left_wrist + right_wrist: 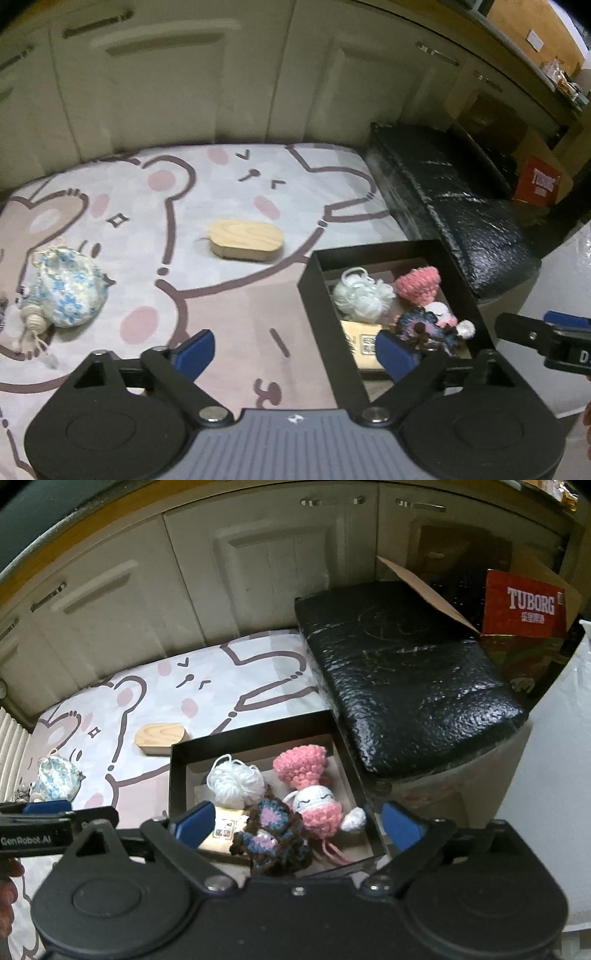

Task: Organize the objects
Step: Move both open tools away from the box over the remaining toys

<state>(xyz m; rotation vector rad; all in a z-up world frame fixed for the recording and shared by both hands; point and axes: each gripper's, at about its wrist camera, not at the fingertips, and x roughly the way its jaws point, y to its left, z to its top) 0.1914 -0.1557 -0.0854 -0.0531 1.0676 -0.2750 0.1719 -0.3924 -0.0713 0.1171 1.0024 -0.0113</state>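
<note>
Surface: cartoon-print mat (229, 177) before cream cabinet doors (166, 81).
Left gripper (295, 350): released, jaws empty.
Right gripper (297, 825): released, empty, above the black box (177, 775).
Remaining: wooden block (245, 240) ahead of left gripper; crochet pouch (68, 291) far left.
Next: straddle the block's narrow width, clamp, then lift.

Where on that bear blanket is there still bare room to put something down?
Bare blanket lies between the pouch, the wooden block and the black box; more behind the block, toward the cabinets. The box itself is crowded.
</note>
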